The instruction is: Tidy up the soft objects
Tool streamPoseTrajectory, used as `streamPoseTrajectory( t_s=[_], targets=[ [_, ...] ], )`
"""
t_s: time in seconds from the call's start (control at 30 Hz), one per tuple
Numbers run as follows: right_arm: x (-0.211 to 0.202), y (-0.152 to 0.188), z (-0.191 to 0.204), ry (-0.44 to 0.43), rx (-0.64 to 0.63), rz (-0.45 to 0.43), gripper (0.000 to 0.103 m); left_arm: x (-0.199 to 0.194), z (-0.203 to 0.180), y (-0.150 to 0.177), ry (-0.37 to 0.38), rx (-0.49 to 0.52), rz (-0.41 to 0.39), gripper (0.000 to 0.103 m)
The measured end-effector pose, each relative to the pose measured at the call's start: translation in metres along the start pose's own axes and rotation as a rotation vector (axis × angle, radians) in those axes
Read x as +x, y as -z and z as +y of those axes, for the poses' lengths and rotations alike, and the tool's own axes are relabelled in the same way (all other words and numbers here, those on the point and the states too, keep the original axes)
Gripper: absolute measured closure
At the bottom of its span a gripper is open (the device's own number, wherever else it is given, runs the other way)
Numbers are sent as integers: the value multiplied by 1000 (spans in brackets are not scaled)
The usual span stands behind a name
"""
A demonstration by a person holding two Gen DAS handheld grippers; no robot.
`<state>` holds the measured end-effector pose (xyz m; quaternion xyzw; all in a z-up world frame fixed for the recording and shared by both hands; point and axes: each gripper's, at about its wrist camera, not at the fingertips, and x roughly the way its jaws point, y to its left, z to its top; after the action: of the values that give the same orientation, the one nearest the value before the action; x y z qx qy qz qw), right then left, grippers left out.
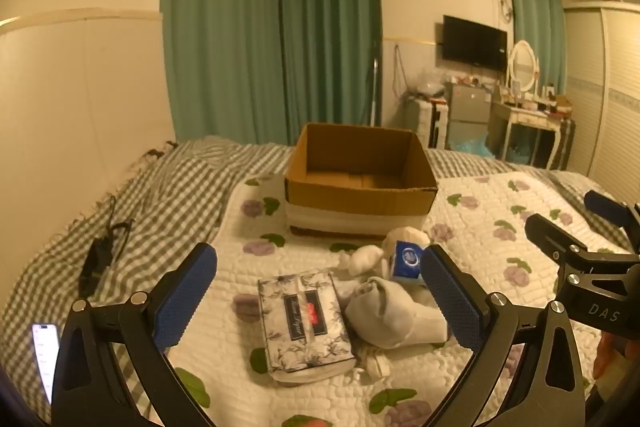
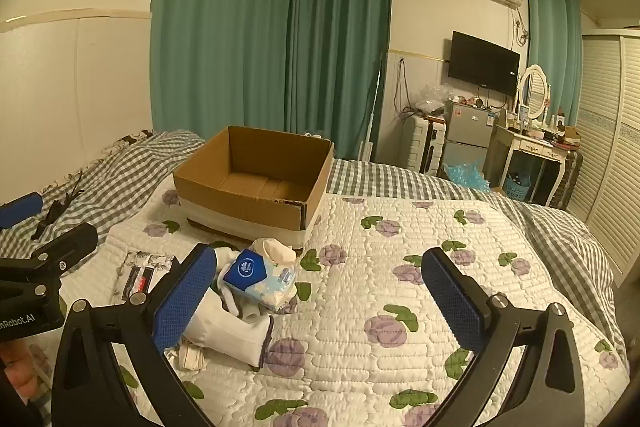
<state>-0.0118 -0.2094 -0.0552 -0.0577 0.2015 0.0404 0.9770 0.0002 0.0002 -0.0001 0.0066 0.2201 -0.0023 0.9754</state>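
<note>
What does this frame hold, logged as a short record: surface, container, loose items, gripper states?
surface: floral quilt over a checked blanket on a bed
container: open cardboard box, nothing visible inside
loose items: floral tissue pack; blue-labelled tissue pack; pale sock; small white bundles near the box, kind unclear
off to the side: lit phone at the left edge
left gripper: fingers open, tissue pack and sock seen between them, holding nothing
right gripper: fingers open, above bare quilt

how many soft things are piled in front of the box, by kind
Tissue packs: 2, the floral pack and the blue pack
Socks, rolled or loose: about 4, e.g. grey sock and white roll
Total: about 6; overlap hides some.
</note>
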Motion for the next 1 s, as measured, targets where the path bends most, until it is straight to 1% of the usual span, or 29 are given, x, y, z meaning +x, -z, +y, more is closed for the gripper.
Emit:
streamPoseTrajectory(
  t_s=[0.27, 0.47, 0.73, 0.77, 1.0],
  targets=[
    [0, 0, 0, -2, 3, 0, 0, -2, 1, 1, 5, 3, -5, 1],
    [0, 2, 0, -4, 1, 1, 0, 3, 4, 1, 7, 4, 3, 1],
    [1, -3, 1, -3, -2, 3, 0, 1, 4, 1, 5, 1, 1, 1],
    [2, 1, 2, -2, -3, 4, 0, 0, 2, 1, 6, 1, 0, 1],
    [3, 1, 2, -1, -4, 8, 0, -2, 1, 0, 5, 5, 4, 1]
  ],
)
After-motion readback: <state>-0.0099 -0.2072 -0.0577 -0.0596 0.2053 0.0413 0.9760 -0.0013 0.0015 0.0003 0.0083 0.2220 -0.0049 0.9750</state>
